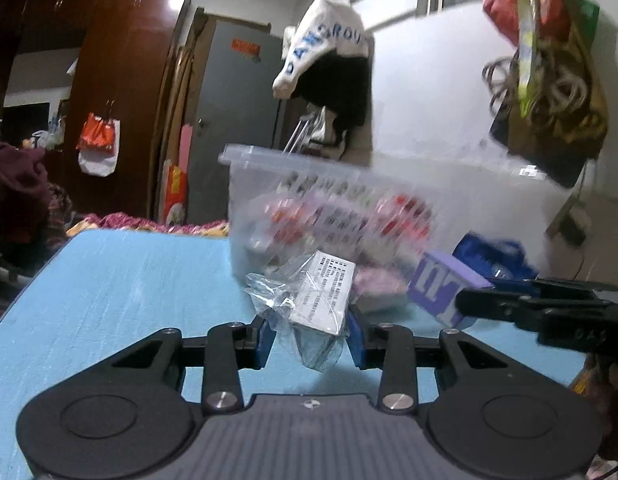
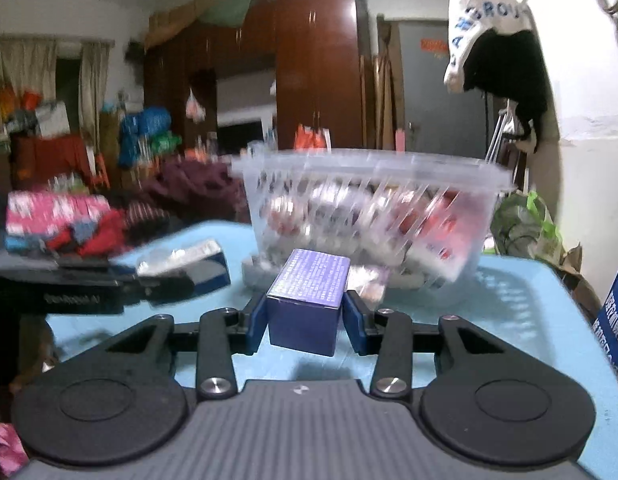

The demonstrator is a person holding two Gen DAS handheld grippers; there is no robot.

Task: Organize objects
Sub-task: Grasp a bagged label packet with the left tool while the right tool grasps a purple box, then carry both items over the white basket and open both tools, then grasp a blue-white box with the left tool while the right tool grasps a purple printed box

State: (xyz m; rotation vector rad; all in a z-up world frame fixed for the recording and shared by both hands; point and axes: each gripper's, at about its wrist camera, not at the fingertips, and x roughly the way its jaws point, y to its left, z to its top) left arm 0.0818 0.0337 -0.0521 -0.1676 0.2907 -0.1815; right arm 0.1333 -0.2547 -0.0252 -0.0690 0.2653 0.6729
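My left gripper (image 1: 311,340) is shut on a clear plastic packet (image 1: 317,296) with a white printed label, held just above the blue table (image 1: 109,300). In the right wrist view my right gripper (image 2: 305,320) is shut on a purple box (image 2: 309,284), both blue pads against its sides and a shadow under it. The same purple box (image 1: 441,288) shows in the left view at the tip of the right gripper's black fingers (image 1: 493,306). A clear plastic bin (image 2: 369,208) full of small packets stands just beyond both grippers. The left gripper's packet (image 2: 177,260) appears blurred at the left.
A pink packet (image 1: 377,284) and a blue bag (image 1: 493,256) lie by the bin (image 1: 329,200). A blue carton (image 2: 617,320) stands at the table's right edge (image 2: 509,300). Bags (image 1: 549,80) hang on the wall. Piled clothes (image 2: 57,220) lie past the left edge.
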